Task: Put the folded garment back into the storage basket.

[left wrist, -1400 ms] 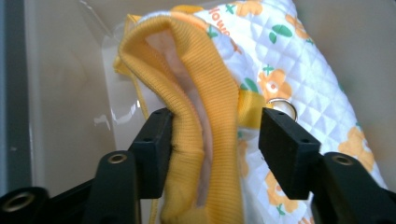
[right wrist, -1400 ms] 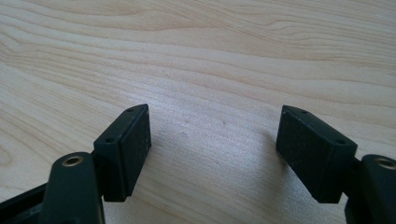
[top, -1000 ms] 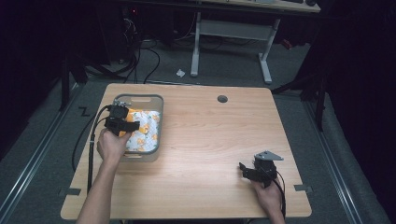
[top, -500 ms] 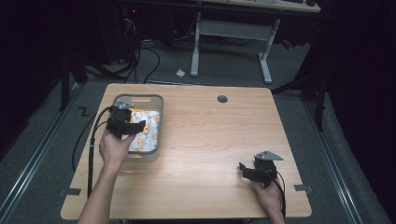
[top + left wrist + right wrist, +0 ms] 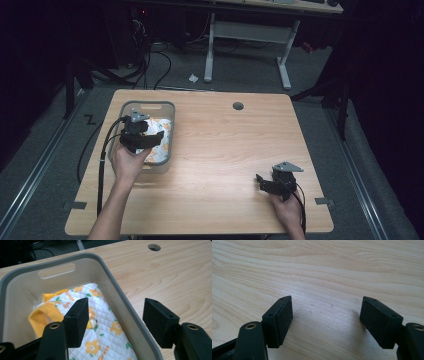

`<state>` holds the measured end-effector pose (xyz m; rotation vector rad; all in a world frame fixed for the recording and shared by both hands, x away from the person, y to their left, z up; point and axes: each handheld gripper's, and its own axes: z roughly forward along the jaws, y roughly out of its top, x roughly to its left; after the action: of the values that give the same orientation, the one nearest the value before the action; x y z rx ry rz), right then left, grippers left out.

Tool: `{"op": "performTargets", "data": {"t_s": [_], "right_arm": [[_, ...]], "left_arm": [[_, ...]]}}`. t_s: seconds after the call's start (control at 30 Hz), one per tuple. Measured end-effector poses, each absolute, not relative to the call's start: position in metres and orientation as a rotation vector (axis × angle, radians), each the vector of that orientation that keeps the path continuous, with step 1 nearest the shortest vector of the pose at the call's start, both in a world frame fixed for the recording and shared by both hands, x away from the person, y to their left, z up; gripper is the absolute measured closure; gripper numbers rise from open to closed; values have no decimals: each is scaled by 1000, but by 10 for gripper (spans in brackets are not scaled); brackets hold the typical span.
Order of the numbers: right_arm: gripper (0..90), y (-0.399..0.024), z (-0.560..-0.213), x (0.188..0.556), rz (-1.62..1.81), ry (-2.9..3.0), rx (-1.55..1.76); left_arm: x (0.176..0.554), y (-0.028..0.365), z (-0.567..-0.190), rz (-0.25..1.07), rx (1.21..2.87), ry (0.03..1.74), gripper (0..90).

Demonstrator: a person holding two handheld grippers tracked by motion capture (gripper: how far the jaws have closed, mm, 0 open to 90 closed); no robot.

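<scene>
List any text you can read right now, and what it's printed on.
"flower": orange print on the quilted cloth in the grey bin, legible near the bottom of the left gripper view, beside a flower.
A second orange word at the cloth's upper fold: looks like the same print, partly legible.
A third near the top edge: cut off by the fold, unreadable.
High view: the cloth's print is too small to read.
Table, bin and grippers: no text visible.

Cloth (image 5: 105, 335) in bin (image 5: 170, 131) — table's (image 5: 225, 150) left.
</scene>
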<state>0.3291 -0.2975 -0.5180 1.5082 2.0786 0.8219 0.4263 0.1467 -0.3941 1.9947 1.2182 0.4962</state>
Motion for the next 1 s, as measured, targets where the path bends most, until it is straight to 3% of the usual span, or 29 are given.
{"op": "performTargets", "data": {"t_s": [1.0], "right_arm": [[267,-297,-518,329,822,2078,1509]], "left_arm": [[390,128,-396,458,1962,1126,380]]}}
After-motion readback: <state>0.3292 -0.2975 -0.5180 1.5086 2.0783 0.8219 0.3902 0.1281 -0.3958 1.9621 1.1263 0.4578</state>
